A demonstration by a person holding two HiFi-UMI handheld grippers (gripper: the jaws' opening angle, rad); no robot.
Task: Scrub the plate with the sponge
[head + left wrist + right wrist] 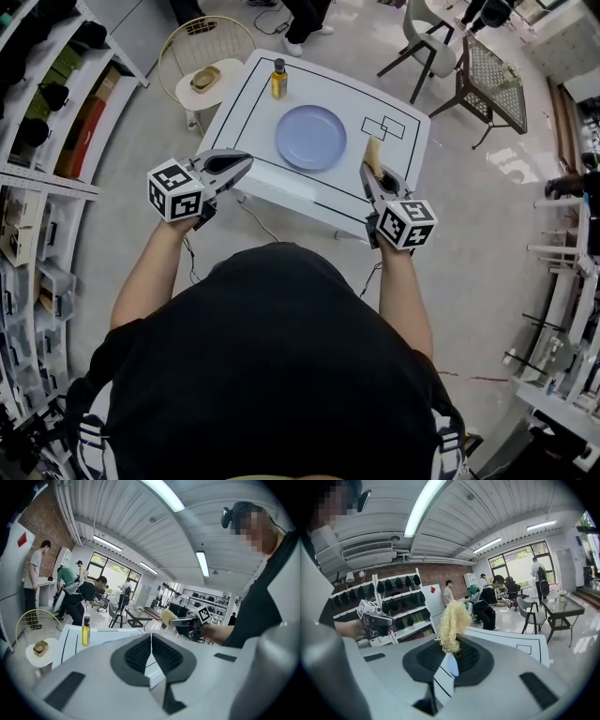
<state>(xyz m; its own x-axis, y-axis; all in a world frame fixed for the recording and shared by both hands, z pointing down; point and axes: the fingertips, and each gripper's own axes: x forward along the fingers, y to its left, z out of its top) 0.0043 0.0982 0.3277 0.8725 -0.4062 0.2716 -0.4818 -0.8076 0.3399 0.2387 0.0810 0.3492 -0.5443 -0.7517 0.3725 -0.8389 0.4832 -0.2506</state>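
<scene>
- You have the sponge (451, 620) in your right gripper (368, 171). Its fingers (474, 659) are clamped on the sponge's lower end, and a pale yellow tuft stands out past the tips.
- Your left gripper (244, 163) carries nothing. Its ribbed dark fingers (136, 656) are pressed together along a thin seam.
- The plate (310, 137) lies flat near the middle of the worktop (246, 112). It is ahead of both grippers and roughly between them, and neither touches it.
- The step in hand looks like the approach: the sponge is gripped and raised over the near right edge of the worktop, and scrubbing has not begun.
- The next move probably calls for you to bring the right gripper forward and to your left, then lower it until the tuft, not the fingers, meets the plate's face.
- You will likely want the left gripper at the plate's near rim to steady it.
- The plate is round, shallow and pale lavender-blue with a smooth sheen. On the slick white worktop it may well slide under a sideways stroke.
- The sponge looks stringy and fibrous rather than blocky, so it should flatten and splay under light pressure.
- A small bottle (278, 79) of yellow liquid stands upright near the plate's far left rim. Keep your strokes short on that side.
</scene>
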